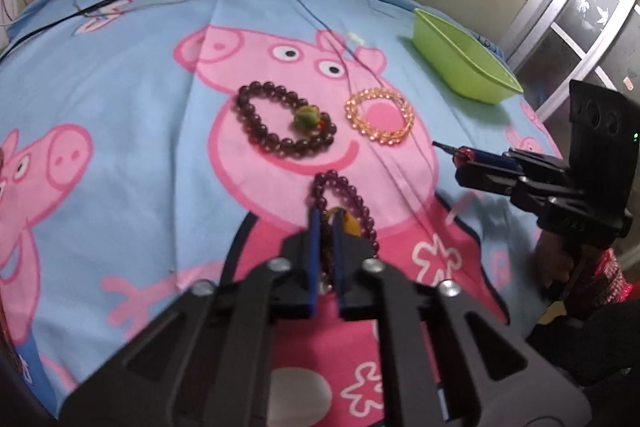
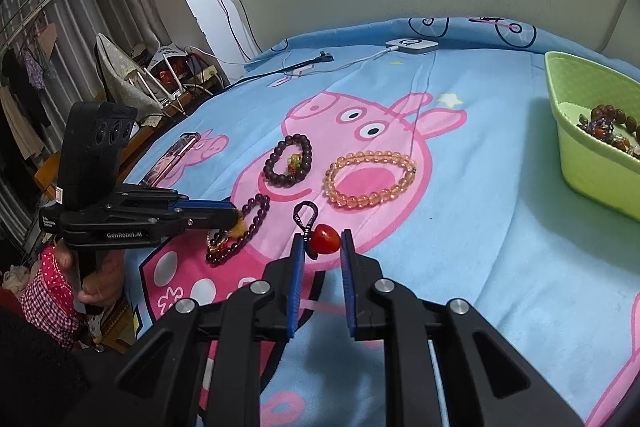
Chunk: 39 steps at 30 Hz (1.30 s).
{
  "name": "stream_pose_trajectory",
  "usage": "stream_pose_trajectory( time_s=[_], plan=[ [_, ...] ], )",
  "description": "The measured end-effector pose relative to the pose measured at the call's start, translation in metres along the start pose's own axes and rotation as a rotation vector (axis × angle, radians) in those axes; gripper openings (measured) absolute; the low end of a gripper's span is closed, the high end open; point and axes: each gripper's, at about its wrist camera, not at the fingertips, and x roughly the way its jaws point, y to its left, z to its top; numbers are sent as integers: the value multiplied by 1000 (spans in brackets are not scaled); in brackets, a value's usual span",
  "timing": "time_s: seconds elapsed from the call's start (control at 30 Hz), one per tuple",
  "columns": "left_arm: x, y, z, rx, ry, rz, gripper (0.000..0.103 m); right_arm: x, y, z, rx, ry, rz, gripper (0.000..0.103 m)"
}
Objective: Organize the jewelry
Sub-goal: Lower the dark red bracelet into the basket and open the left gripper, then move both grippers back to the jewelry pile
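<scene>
My left gripper [image 1: 326, 217] is shut on a purple bead bracelet [image 1: 352, 201] with a yellow tassel, low over the bed; it also shows in the right wrist view [image 2: 236, 217] with the bracelet [image 2: 256, 213]. My right gripper [image 2: 322, 239] is shut on a red heart charm [image 2: 325, 239] with a black cord loop; in the left wrist view it [image 1: 460, 153] is at the right. A dark bead bracelet [image 1: 260, 125] [image 2: 276, 157] and an amber bead bracelet [image 1: 362, 119] [image 2: 360, 199] lie on the blanket beyond both grippers.
A green tub [image 1: 460, 55] [image 2: 592, 163] at the far right holds several bead pieces. The blue cartoon-pig blanket [image 1: 120, 75] covers the bed. A white charger [image 2: 412, 45], cables and a phone [image 2: 172, 159] lie near the far and left edges.
</scene>
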Motion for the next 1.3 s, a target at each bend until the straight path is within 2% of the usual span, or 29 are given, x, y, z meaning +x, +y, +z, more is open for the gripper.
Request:
stream_pose_trajectory(
  time_s=[0.17,0.37,0.53,0.67,0.77,0.87,0.93,0.97,1.0,1.03,1.13,1.2,1.3],
  plan=[
    [-17,-1,12,-4,-52,-36,2,-4,-2,0,4,-14,2,0],
    [-23,-12,41,3,-89,-79,2,-21,-15,5,45,-73,-7,0],
    [2,-48,82,69,-88,-121,2,-53,-54,18,141,-181,-57,0],
    [26,-89,120,129,-90,-190,2,-88,-94,27,242,-283,-111,0],
    [49,-124,147,172,-83,-235,2,-103,-119,27,293,-314,-177,0],
    [74,-148,165,197,-63,-247,2,-106,-137,24,322,-324,-220,0],
    [96,-161,175,196,-44,-223,6,-103,-146,22,336,-335,-242,7],
    [107,-165,179,195,-21,-207,20,-101,-150,21,350,-333,-254,26],
    [117,-167,182,188,7,-189,29,-101,-154,20,369,-337,-264,39],
    [127,-167,184,172,37,-165,37,-104,-157,17,391,-367,-267,40],
    [120,-161,186,140,18,-172,37,-118,-157,13,396,-430,-262,41],
    [99,-148,187,124,-29,-182,37,-127,-154,11,391,-472,-253,41],
    [67,-122,181,96,-99,-157,37,-131,-148,12,385,-498,-199,41]
  ],
)
